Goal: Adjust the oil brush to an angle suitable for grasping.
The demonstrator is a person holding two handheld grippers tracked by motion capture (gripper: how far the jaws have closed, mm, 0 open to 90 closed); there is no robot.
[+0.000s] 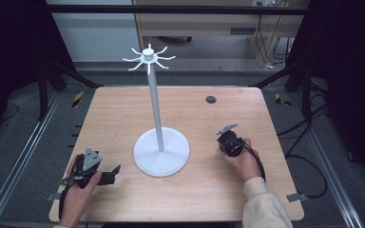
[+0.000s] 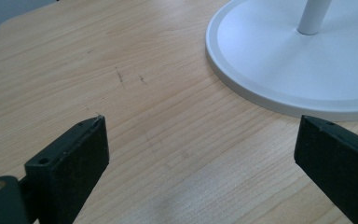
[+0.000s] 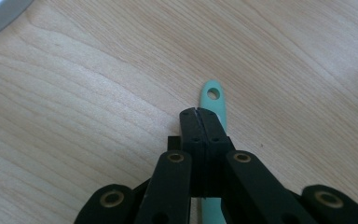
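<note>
The left hand (image 1: 78,192) comes in at the table's (image 1: 209,199) near-left corner and holds the left gripper (image 1: 115,170) low over the wood, its jaws spread wide apart. The right hand (image 1: 244,161), in a pale sleeve (image 1: 264,204), holds the right gripper (image 3: 199,114) near the right edge, tilted down, its jaws pressed together.

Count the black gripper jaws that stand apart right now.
2: both belong to the left gripper, one at each bottom corner of its view, over the bare wooden table. The right gripper has its jaws pressed together.
</note>
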